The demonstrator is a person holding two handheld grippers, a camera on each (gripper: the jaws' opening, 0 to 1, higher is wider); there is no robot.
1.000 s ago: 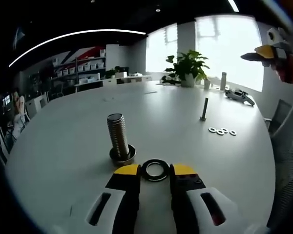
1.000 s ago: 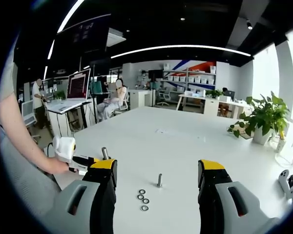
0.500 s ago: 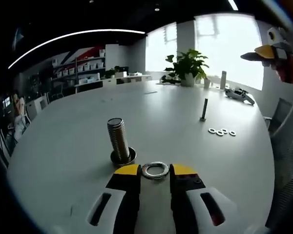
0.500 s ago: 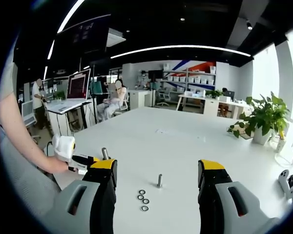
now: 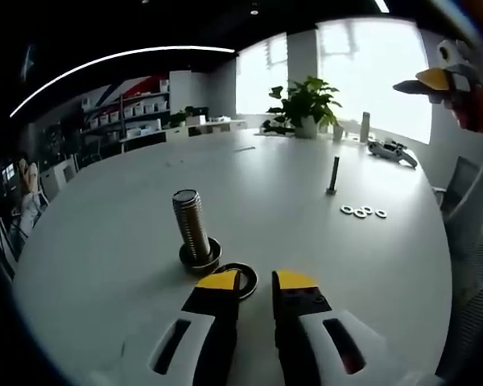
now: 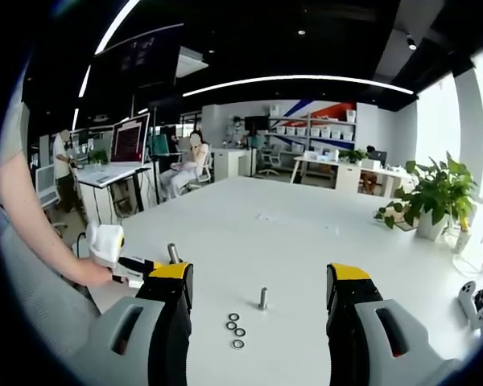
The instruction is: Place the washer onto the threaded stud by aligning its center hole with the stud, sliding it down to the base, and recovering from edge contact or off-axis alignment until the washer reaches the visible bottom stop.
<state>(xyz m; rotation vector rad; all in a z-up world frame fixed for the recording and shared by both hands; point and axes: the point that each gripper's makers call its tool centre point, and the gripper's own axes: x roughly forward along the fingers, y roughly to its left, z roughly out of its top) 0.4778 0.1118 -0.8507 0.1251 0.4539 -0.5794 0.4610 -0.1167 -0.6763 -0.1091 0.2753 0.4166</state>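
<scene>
Washer (image 5: 238, 276) flat on table (image 5: 105, 241), just beside stud (image 5: 191, 224) base, partly behind left gripper (image 5: 254, 281) tips. Not threaded yet. Left jaws narrowly apart, grip on washer unclear. Right gripper (image 6: 262, 283) wide open, empty, idle. Left to do: lift, centre hole over stud top, slide down to base.

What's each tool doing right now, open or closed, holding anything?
Left tool: nearly closed, gripping the washer beside the stud.
Right tool: open, empty.
</scene>
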